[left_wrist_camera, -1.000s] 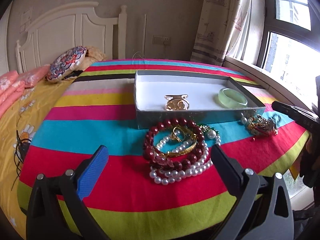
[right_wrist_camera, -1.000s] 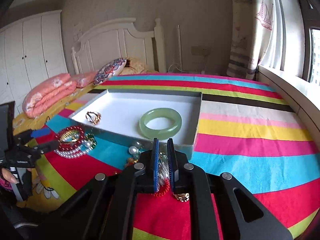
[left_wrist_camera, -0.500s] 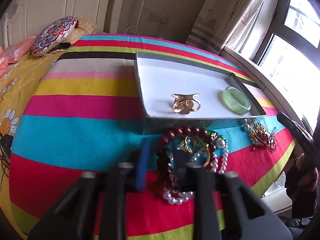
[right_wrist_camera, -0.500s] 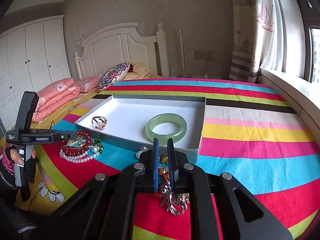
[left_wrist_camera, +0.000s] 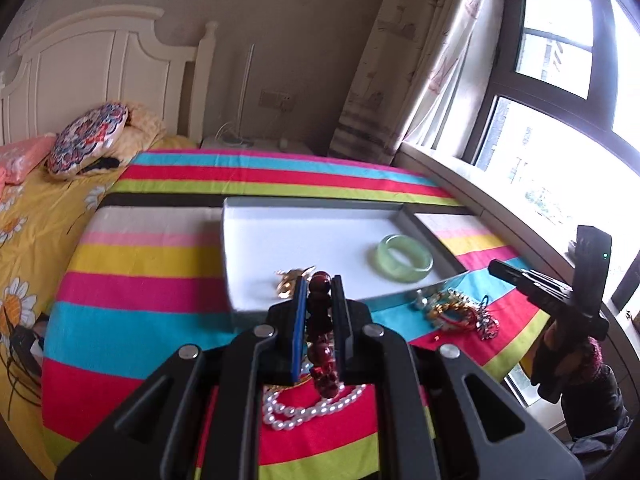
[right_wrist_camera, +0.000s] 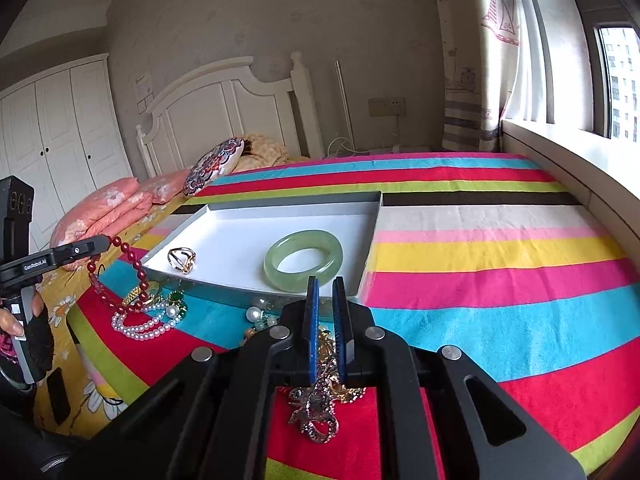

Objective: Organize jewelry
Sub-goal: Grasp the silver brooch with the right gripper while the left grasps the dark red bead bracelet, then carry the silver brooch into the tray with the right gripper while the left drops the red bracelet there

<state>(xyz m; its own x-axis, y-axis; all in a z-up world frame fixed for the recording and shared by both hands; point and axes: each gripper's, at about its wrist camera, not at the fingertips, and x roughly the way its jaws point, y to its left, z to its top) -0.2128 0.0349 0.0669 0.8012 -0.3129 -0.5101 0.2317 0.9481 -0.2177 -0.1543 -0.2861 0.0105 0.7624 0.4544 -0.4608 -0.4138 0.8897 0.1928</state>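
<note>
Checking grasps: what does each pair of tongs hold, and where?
Left tongs pinch the red bead bracelet by its top beads. Right tongs grip a tangled jewelry cluster near its top.

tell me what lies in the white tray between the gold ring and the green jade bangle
Nothing: in the right wrist view the white tray floor is bare between the gold ring and the green jade bangle.

My left tool (left_wrist_camera: 319, 312) covers the near wall of the tray (left_wrist_camera: 304, 236) and most of the gold ring (left_wrist_camera: 289, 280) — that ring is blurred. My right tool (right_wrist_camera: 325, 320) hides the upper part of the brooch (right_wrist_camera: 316, 408) dangling from it.
</note>
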